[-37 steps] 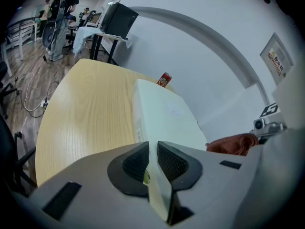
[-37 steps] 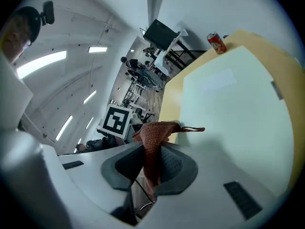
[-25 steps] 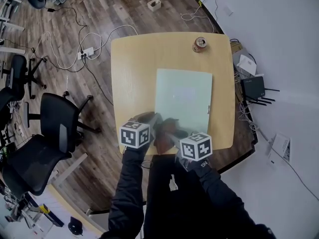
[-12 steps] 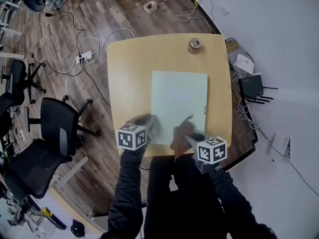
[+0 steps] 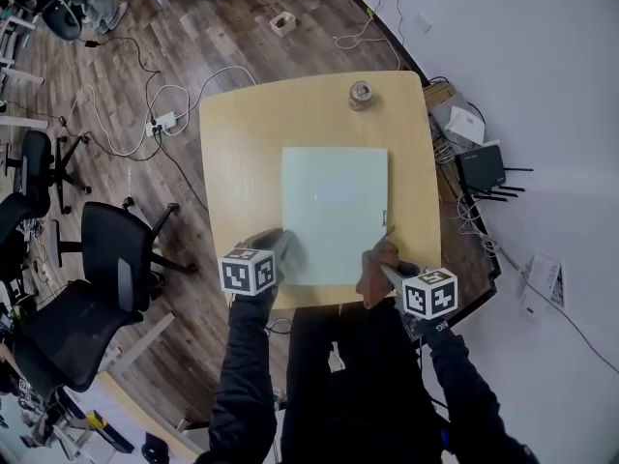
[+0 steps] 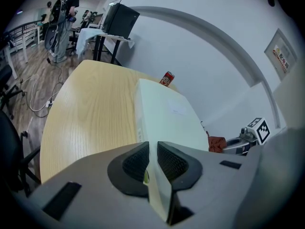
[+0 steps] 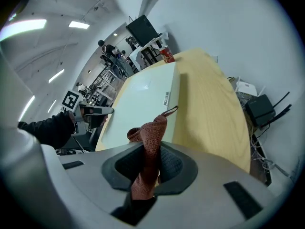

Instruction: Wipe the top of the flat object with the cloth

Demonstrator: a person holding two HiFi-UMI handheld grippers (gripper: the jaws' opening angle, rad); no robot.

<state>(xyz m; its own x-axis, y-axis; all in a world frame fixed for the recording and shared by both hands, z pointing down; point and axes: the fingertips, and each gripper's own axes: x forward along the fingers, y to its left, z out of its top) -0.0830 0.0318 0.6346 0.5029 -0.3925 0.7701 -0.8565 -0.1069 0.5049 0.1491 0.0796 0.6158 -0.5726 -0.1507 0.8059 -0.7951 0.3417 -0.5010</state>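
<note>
Table [image 5: 242,133] | left gripper [image 6: 152,151] pinches flat object [image 6: 167,113] (edge) | right gripper [image 7: 153,151] grips cloth [image 7: 148,132]

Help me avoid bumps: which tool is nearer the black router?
Right. The right tool, holding the red cloth, is at the green panel's near corner toward the router; the left tool grips the opposite near corner.

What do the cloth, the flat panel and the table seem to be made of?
Cloth: rust-brown woven or knitted fabric, visible texture, limp folds.
Panel: pale green, smooth, matte; perhaps plastic or coated board.
Table: light wood or wood-look laminate, grain lines.
</note>
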